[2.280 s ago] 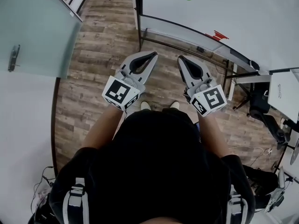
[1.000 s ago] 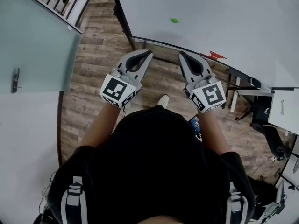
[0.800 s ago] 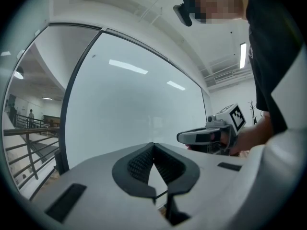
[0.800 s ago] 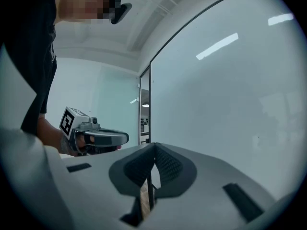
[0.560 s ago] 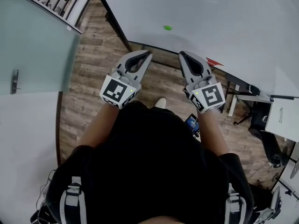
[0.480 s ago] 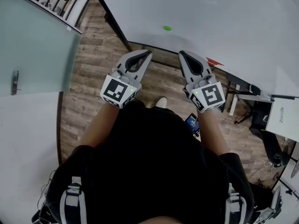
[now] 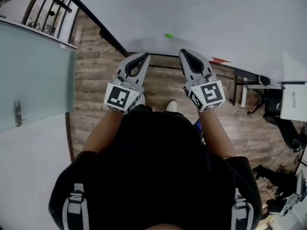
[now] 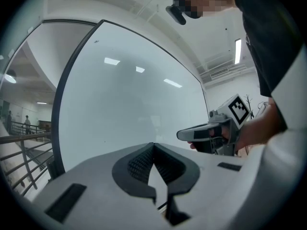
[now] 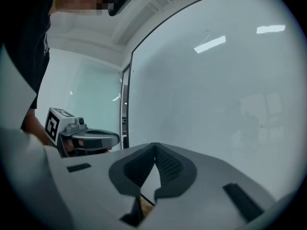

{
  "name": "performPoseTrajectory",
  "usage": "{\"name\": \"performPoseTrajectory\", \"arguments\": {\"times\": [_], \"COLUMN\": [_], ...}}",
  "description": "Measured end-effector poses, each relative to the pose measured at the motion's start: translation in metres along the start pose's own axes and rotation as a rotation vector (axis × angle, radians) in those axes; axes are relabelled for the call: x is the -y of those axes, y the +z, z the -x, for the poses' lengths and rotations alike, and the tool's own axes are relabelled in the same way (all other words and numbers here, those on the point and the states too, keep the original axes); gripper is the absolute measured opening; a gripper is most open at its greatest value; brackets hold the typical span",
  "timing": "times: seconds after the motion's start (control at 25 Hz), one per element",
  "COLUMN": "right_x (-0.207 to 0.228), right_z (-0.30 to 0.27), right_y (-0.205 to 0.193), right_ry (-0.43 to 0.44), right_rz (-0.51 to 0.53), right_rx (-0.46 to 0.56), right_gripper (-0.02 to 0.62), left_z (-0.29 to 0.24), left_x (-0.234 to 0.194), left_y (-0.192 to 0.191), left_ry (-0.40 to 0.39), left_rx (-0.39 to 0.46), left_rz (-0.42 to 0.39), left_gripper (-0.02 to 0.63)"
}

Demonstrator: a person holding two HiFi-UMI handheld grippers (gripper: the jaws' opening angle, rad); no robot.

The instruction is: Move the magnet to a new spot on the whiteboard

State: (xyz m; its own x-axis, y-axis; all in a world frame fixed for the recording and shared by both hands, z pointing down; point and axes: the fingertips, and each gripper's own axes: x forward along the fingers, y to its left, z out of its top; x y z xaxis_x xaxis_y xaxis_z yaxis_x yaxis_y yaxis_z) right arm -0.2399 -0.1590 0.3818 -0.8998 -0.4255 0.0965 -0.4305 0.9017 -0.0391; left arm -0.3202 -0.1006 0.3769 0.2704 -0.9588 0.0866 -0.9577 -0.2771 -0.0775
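A small green magnet (image 7: 168, 35) sticks on the whiteboard (image 7: 216, 13), low on its face, seen in the head view only. My left gripper (image 7: 146, 56) and right gripper (image 7: 182, 51) are held side by side in front of the board's lower edge, pointing at it. The magnet lies between and just beyond their tips, nearer the right one. Both are shut with nothing between the jaws. In the left gripper view the shut tips (image 8: 153, 144) face the board (image 8: 124, 104), with the right gripper (image 8: 179, 135) beside them. The right gripper view shows its shut tips (image 9: 154, 144) and the left gripper (image 9: 118, 139).
Wooden floor (image 7: 100, 75) lies below the board. A frosted glass door (image 7: 33, 75) with a handle stands at the left, and a railing (image 7: 48, 1) at the top left. A red object (image 7: 220, 60) sits by the board's lower edge. A white desk (image 7: 293, 99) and black chair (image 7: 288, 128) stand at the right.
The person has stepped closer to the whiteboard. Both grippers have advanced towards it, still shut, and the green magnet now sits just beyond their tips.
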Motion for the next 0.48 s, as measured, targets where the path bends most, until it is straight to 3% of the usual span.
{"name": "performPoseTrajectory", "arguments": {"times": [0.48], "right_x": [-0.006], "right_z": [-0.054], "right_y": [-0.02], "right_ry": [-0.304], "right_rz": [0.022], "right_rx": [-0.017], "right_gripper": [0.0], "left_z": [-0.014], "left_x": [-0.039], "left_y": [-0.017], "left_ry": [-0.192], "left_rx": [0.027], "left_rz": [0.014], "left_gripper": [0.002]}}
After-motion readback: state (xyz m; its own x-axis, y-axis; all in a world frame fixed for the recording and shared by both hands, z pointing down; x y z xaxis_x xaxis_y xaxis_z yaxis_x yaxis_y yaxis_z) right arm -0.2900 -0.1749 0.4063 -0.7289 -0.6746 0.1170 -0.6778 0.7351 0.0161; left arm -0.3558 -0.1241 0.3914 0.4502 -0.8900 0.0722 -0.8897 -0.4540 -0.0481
